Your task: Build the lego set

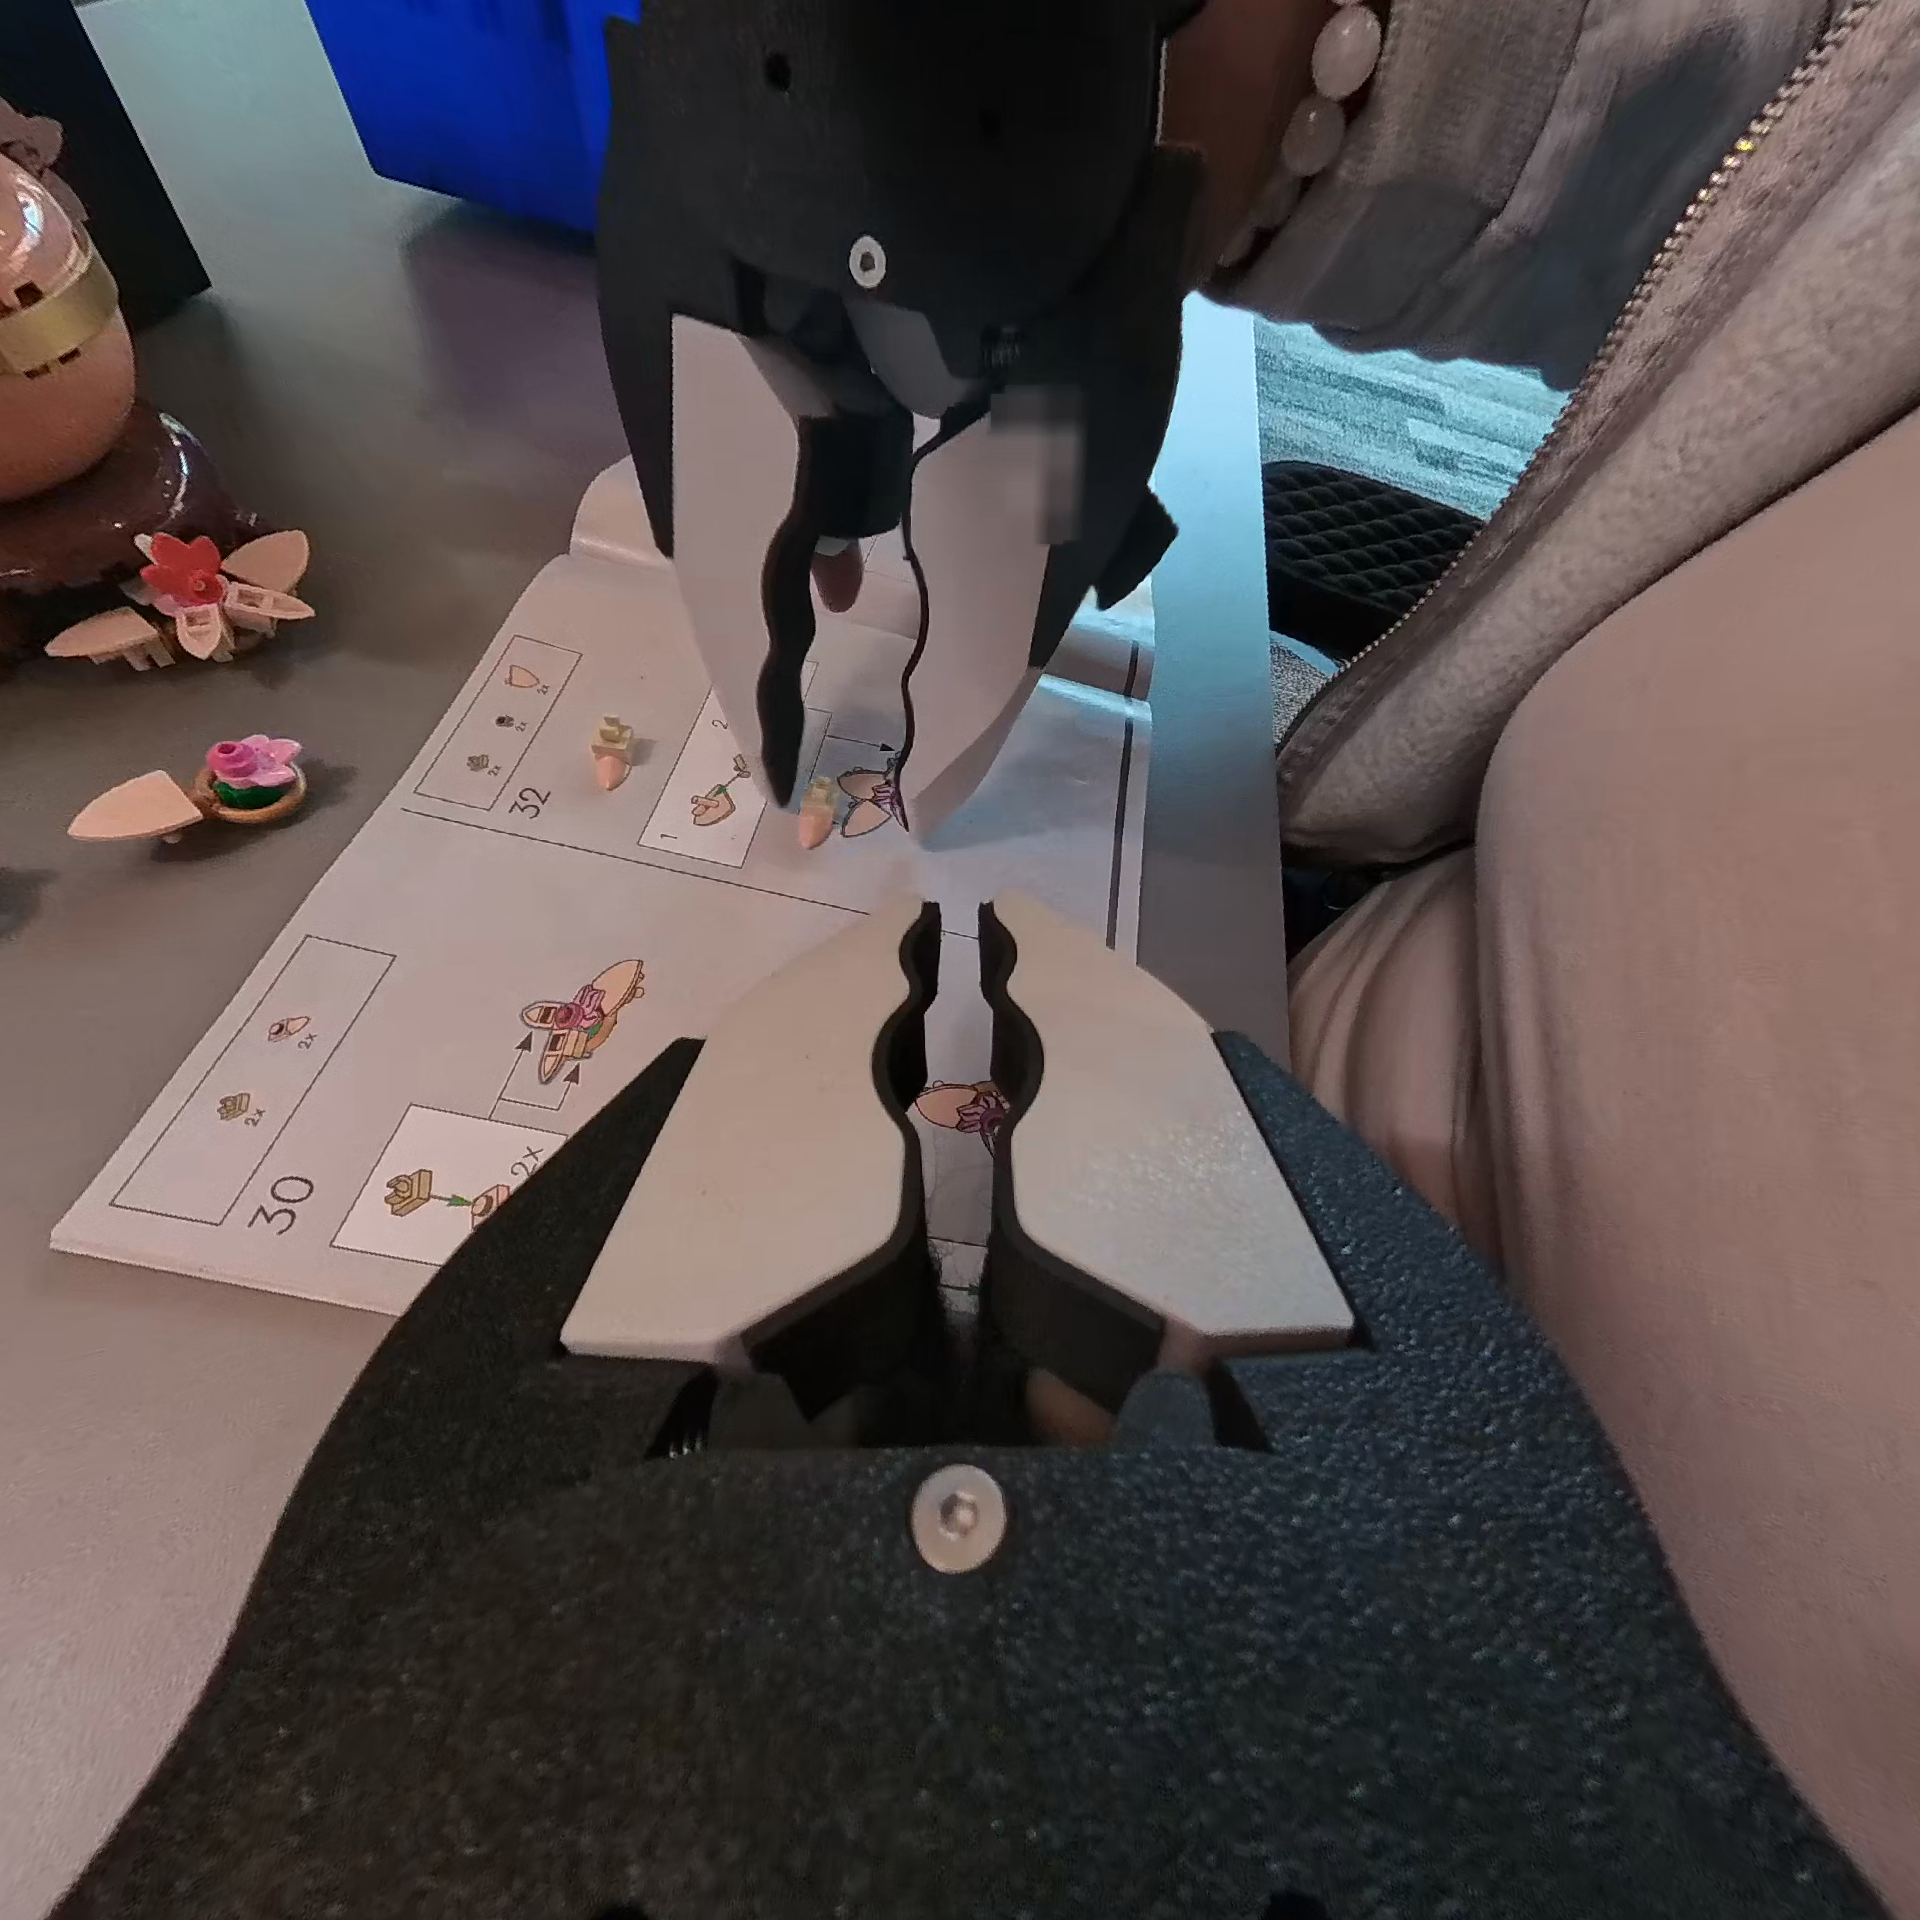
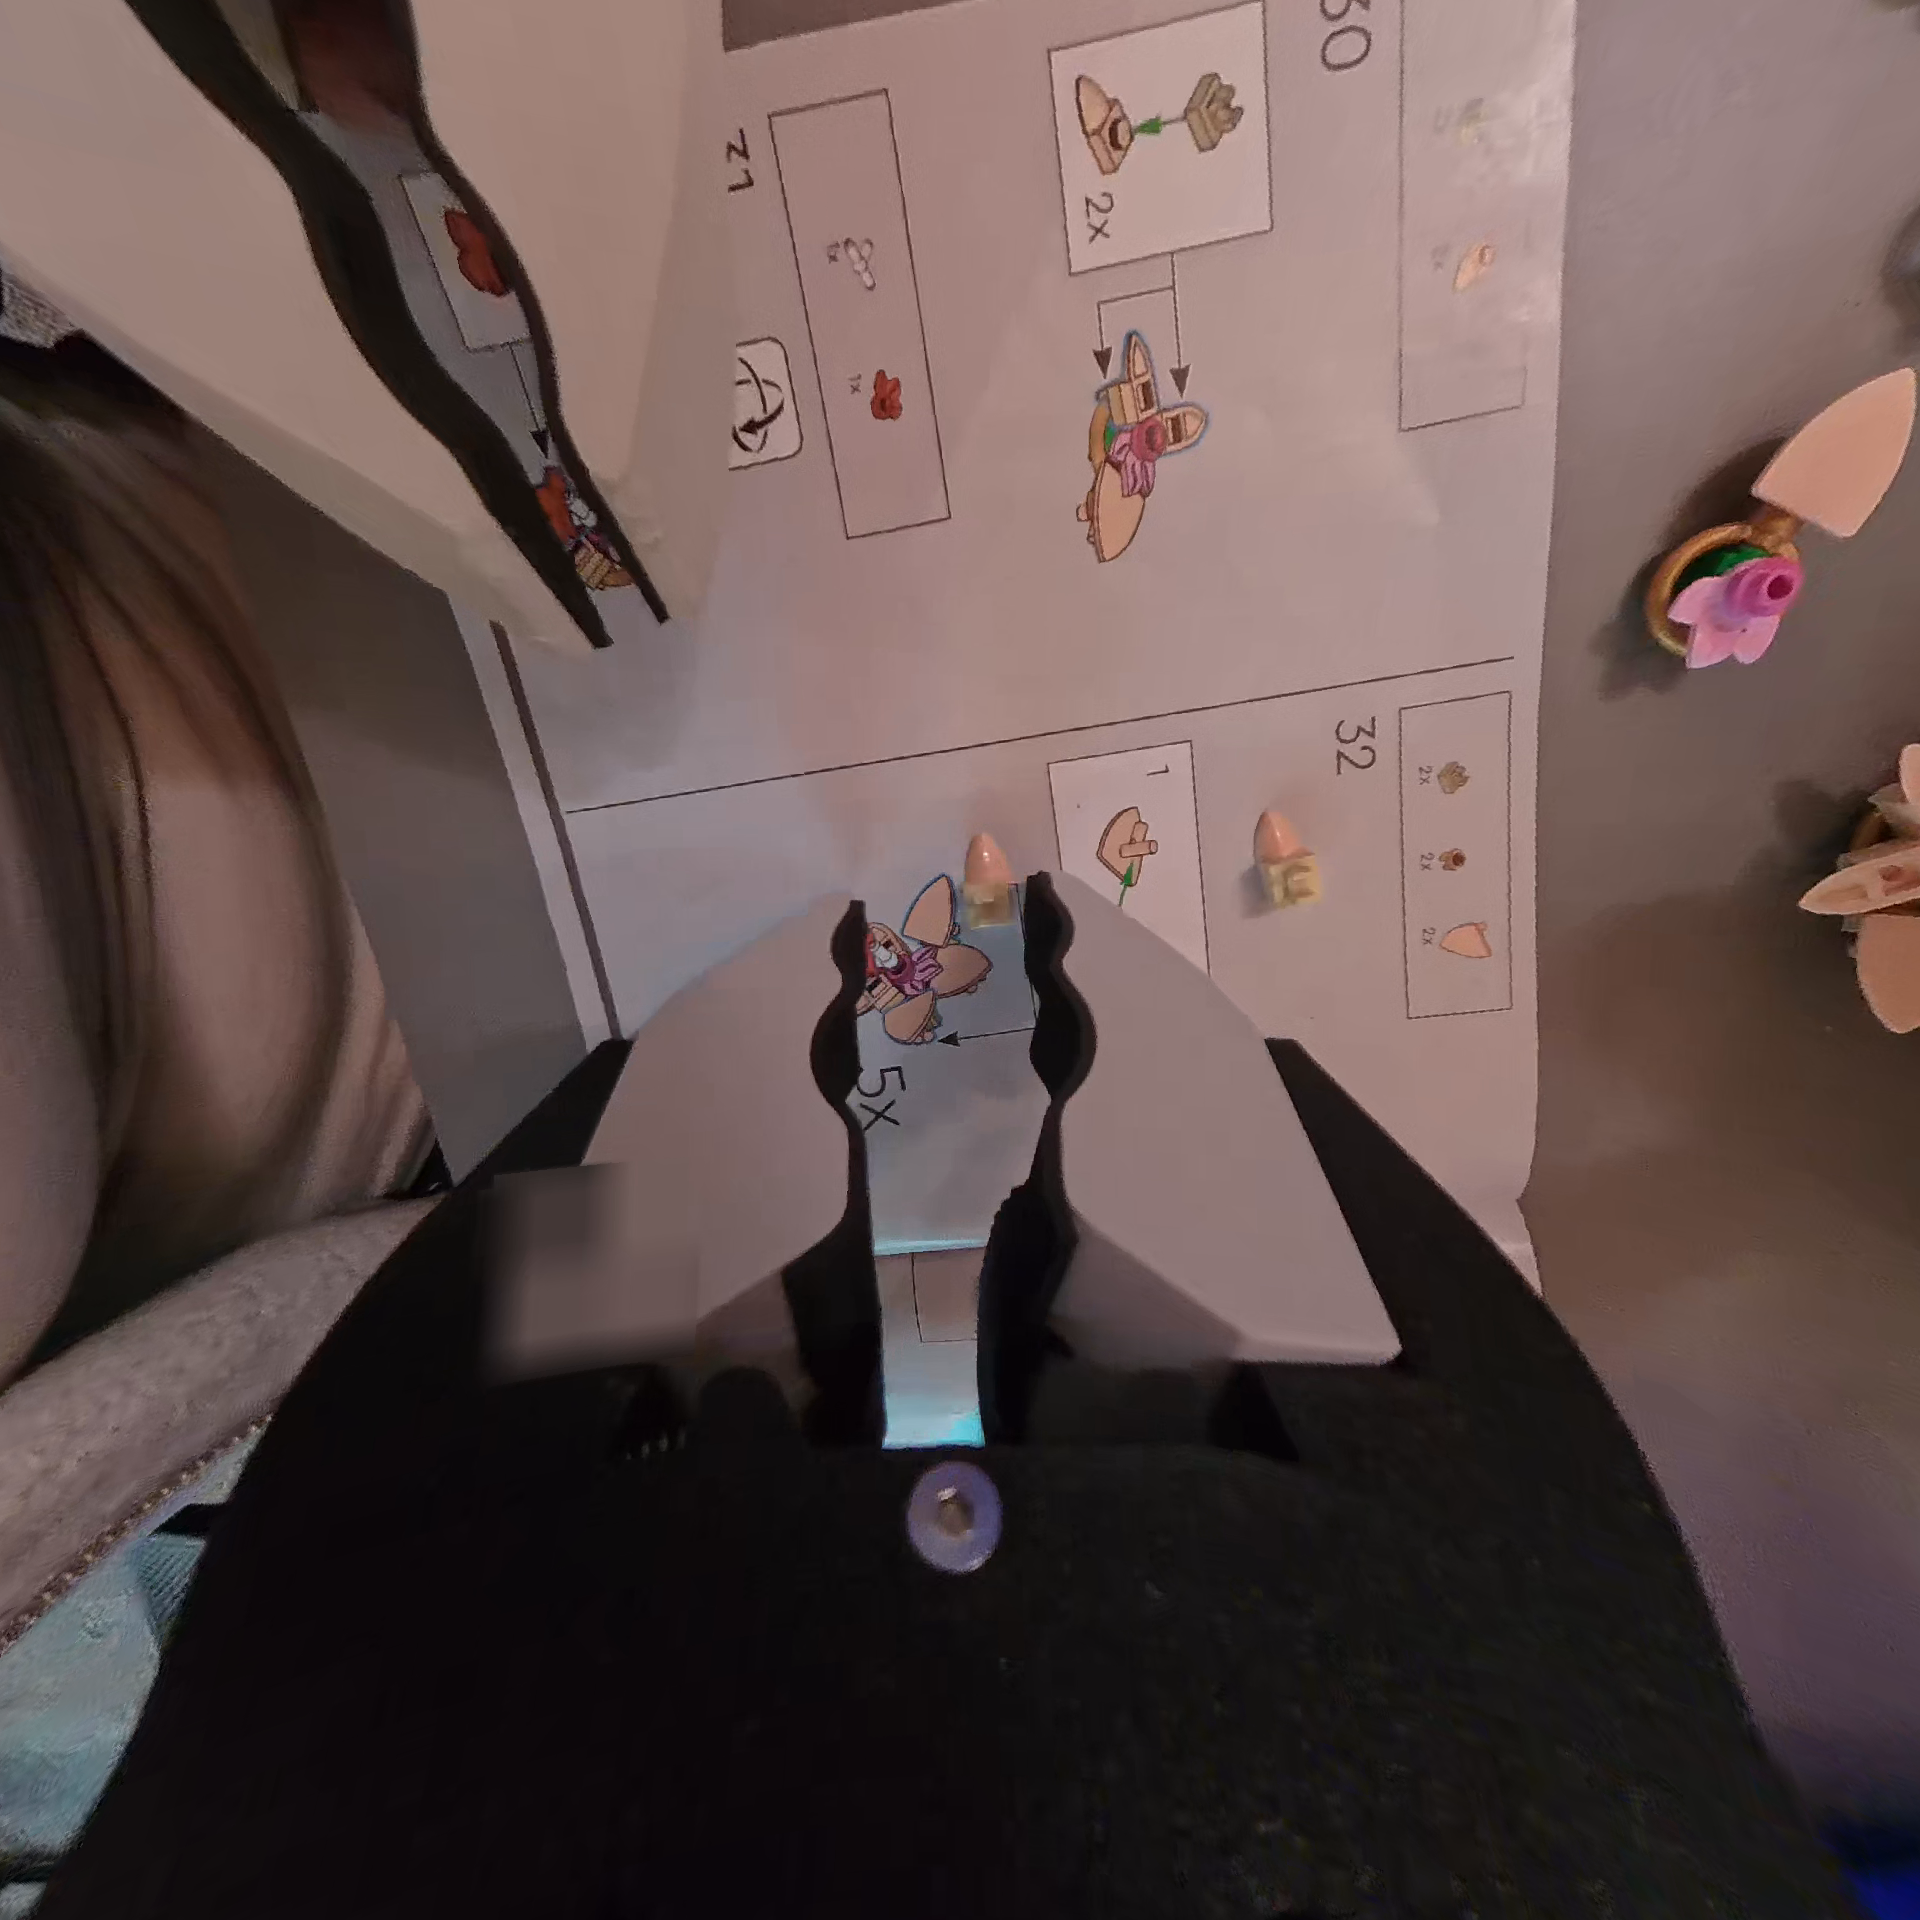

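Observation:
My right gripper (image 2: pixel 945 899) is open over an instruction booklet (image 2: pixel 1039 644). A small peach petal piece on a tan base (image 2: pixel 987 878) lies on the page just ahead of its tips, near the right finger, and neither pad touches it. The left wrist view shows the same: the right gripper (image 1: pixel 847 805) points down with the piece (image 1: pixel 818 816) between its tips. My left gripper (image 1: pixel 961 906) hovers over the booklet (image 1: pixel 436 935) with only a narrow slit between its fingers and nothing in it. It also shows in the right wrist view (image 2: pixel 634 623).
A second peach-and-tan piece (image 1: pixel 615 753) lies on the page. A pink flower on a gold ring with a petal (image 1: pixel 249 779), a red flower cluster (image 1: pixel 192 592) and a brown model (image 1: pixel 62 416) stand on the grey table. A blue box (image 1: pixel 488 94) is behind. A person's clothing (image 1: pixel 1662 935) is right. One gripper's finger ends stand about 7 centimeters off the other's.

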The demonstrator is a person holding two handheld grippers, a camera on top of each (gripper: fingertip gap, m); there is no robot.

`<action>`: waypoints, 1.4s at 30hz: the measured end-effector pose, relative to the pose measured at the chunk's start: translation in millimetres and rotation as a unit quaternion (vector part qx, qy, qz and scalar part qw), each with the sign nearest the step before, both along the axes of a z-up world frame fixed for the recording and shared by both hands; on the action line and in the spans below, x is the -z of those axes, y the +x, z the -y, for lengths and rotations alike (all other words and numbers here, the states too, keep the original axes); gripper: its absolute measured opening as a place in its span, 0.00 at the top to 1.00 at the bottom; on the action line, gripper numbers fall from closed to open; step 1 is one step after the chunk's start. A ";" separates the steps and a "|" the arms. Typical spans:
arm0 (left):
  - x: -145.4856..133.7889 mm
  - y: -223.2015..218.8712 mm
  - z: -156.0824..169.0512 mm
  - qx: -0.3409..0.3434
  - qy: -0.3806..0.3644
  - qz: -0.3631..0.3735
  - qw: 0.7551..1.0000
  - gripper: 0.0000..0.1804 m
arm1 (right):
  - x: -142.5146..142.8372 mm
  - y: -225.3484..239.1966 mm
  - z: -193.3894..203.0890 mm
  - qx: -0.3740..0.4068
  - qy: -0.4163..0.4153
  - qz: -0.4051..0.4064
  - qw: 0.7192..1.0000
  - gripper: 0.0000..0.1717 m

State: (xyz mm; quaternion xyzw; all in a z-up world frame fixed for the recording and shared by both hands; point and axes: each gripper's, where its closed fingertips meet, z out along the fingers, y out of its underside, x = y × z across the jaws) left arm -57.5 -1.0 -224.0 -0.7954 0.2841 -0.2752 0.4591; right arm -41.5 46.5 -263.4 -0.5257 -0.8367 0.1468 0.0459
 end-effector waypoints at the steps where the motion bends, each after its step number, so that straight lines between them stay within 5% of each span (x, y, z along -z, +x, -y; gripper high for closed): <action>1: 0.3 0.1 0.0 0.000 -0.001 -0.001 1.000 0.96 | 0.1 -0.4 -1.1 0.005 -0.001 -0.004 1.000 0.83; 5: 1.3 0.5 0.0 0.001 -0.002 -0.004 1.000 0.96 | 1.2 0.9 -5.1 0.003 0.013 -0.012 1.000 0.80; 15: 2.5 0.6 -0.4 0.000 -0.005 -0.007 1.000 0.96 | 0.9 -4.8 -11.3 0.004 0.012 -0.048 0.999 0.96; 24: 3.1 0.8 -0.5 0.001 -0.008 -0.007 1.000 0.96 | -0.7 -12.9 -60.1 0.081 0.034 -0.043 0.995 0.96; 42: 5.2 1.1 -0.9 0.001 -0.014 -0.012 1.000 0.96 | -6.7 -5.6 -68.2 0.075 0.072 -0.083 0.991 0.80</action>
